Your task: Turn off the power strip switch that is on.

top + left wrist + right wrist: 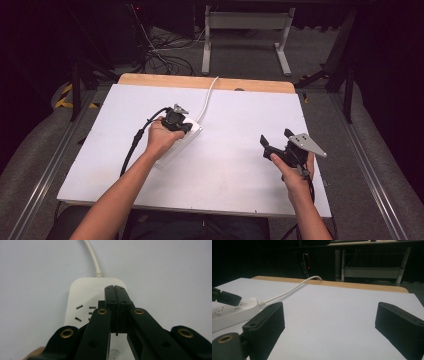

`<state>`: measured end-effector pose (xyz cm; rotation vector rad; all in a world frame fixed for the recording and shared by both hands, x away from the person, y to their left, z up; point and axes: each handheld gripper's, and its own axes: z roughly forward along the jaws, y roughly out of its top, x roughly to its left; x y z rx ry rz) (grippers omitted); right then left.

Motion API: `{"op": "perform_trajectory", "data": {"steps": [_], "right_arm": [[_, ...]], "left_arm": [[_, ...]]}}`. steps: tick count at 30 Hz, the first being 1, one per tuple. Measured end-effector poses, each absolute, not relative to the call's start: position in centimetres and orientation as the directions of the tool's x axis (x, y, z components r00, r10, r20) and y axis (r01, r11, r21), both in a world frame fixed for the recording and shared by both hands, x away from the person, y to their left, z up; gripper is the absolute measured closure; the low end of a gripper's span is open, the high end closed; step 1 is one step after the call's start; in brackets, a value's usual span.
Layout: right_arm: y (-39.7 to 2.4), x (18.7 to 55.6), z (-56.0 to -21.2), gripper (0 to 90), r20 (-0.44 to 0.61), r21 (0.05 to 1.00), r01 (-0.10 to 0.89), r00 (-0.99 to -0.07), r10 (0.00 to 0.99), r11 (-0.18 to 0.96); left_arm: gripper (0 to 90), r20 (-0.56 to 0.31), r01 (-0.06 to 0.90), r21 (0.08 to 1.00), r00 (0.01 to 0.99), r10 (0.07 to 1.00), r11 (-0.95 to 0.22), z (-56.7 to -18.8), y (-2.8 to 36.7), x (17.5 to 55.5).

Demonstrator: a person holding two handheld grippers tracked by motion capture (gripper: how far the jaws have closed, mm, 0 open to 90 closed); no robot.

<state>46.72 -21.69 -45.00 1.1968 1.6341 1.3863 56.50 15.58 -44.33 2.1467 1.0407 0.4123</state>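
High view: left gripper (176, 120) sits on top of the white power strip (192, 134) left of centre on the desk (235, 145); its white cord (207, 97) runs off the far edge. Right gripper (280, 146) is held up well apart on the right, nothing between its fingers. Whether the left is closed can't be read from here.

Left gripper view: fingers (121, 298) pressed flat together, nothing clamped, tips over the strip's (82, 293) cord end beside the sockets (86, 312). Round button (114, 354) shows low between the arms. Contact with the casing: cannot tell. Risk, as I judge it: pushing down with closed tips on smooth plastic could skid the strip or tip it, since nothing pins it; tips could also slip into a socket slot.

Right gripper view: fingers (265, 321) spread wide, empty. Low angle shows the cord (287, 291) arching over the desk edge, so any drag there could tug the strip (234, 312) sideways.
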Motion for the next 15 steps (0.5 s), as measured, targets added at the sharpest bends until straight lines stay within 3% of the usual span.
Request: {"op": "perform_trajectory", "data": {"steps": [8,15], "right_arm": [[-21.5,46.7,-45.0,9.6,0.068,0.975,0.221,-0.356,0.932,0.014],[-21.6,46.7,-45.0,9.6,0.068,0.975,0.223,-0.353,0.933,0.013]], "left_arm": [[90.0,-0.042,0.475,0.815,0.619,0.784,-0.331,-41.6,18.8,54.1],[90.0,-0.041,0.368,0.911,0.531,0.847,-0.187,-40.2,23.5,50.9]]}}
